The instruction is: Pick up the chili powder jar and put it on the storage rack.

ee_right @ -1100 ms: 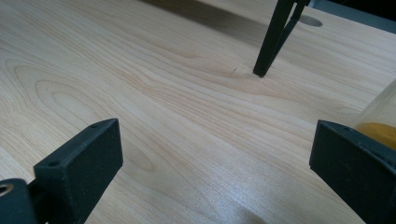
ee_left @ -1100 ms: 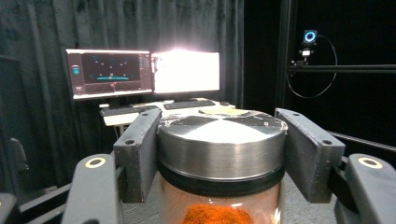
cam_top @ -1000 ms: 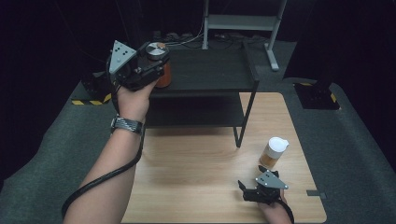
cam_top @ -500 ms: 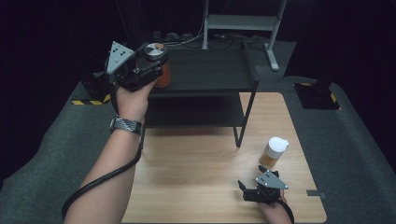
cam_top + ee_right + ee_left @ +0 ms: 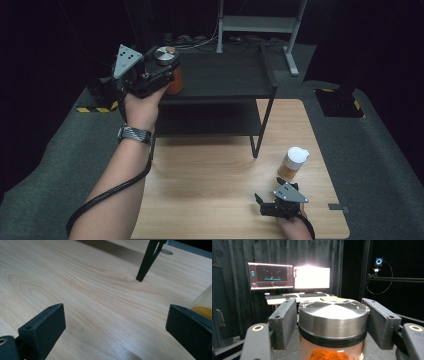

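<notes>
My left tool [image 5: 167,67] sits at the top shelf [image 5: 225,75] of a black rack, its jaws to either side of a silver-lidded jar [image 5: 333,315] of orange powder. The jar stands upright on the shelf, directly ahead of the tool, long axis vertical. The jaws have just been opening; in the left gripper view a thin gap shows on each side of the lid, so the pads no longer press it (released, I judge). Backing straight away should clear it. My right tool [image 5: 270,197] rests open and empty on the wooden counter [image 5: 210,190], well apart, with a white-capped bottle [image 5: 293,164] just beside it. The rack's leg [image 5: 147,261] stands beyond.
</notes>
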`<state>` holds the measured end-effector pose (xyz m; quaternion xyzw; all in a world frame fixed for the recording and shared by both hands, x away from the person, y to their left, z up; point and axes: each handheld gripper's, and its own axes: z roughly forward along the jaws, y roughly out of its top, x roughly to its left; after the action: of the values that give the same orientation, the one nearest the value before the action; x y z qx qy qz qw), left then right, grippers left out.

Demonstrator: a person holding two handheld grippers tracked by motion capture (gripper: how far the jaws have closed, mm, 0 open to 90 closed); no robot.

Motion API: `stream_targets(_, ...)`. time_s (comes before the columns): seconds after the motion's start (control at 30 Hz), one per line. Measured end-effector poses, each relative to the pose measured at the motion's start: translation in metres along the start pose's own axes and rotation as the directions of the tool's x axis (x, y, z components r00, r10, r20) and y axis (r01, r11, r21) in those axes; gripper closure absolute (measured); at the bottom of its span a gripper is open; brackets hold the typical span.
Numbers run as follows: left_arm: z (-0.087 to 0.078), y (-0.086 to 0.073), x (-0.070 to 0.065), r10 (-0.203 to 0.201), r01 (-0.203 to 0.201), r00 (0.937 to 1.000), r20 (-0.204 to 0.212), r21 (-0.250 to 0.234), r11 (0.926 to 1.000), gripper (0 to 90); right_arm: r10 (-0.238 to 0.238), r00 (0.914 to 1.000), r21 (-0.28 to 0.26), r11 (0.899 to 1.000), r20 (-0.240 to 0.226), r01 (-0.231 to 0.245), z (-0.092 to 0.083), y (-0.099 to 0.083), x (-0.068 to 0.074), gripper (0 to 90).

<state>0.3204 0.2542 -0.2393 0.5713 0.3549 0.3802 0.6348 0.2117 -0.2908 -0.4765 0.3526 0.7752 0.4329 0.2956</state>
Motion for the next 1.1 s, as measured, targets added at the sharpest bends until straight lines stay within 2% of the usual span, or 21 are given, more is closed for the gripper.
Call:
stream_targets(0.1,0.000,0.001,-0.001,0.014,-0.014,0.9999,-0.007,0.011,0.9998,26.4,0.000,1.0000,0.000,1.000,-0.001,0.000,0.000,0.000,0.000,1.7)
stream_targets(0.3,-0.002,0.002,-0.004,0.005,-0.004,0.9996,-0.028,0.024,0.9997,6.9,-0.003,1.0000,0.002,1.000,-0.002,0.003,0.000,0.000,0.000,1.7)
stream_targets(0.43,-0.007,0.002,-0.005,0.016,-0.016,0.9995,-0.026,0.024,0.9996,0.4,-0.004,1.0000,0.005,1.000,0.000,0.004,0.000,0.001,0.001,1.7)
stream_targets(0.57,-0.014,0.002,-0.003,0.011,-0.011,0.9996,-0.027,0.015,0.9998,0.3,-0.004,1.0000,0.002,1.000,-0.002,0.004,0.000,0.000,0.000,1.7)
stream_targets(0.73,-0.022,0.000,-0.003,0.039,-0.039,0.9990,-0.021,0.018,0.9991,0.3,-0.010,0.9999,0.005,1.000,-0.001,0.010,0.000,0.001,0.001,1.7)
stream_targets(1.1,-0.036,0.000,-0.006,0.037,-0.036,0.9986,-0.039,0.021,0.9991,0.3,-0.012,0.9999,0.004,1.000,-0.001,0.012,0.000,0.001,0.001,1.8)
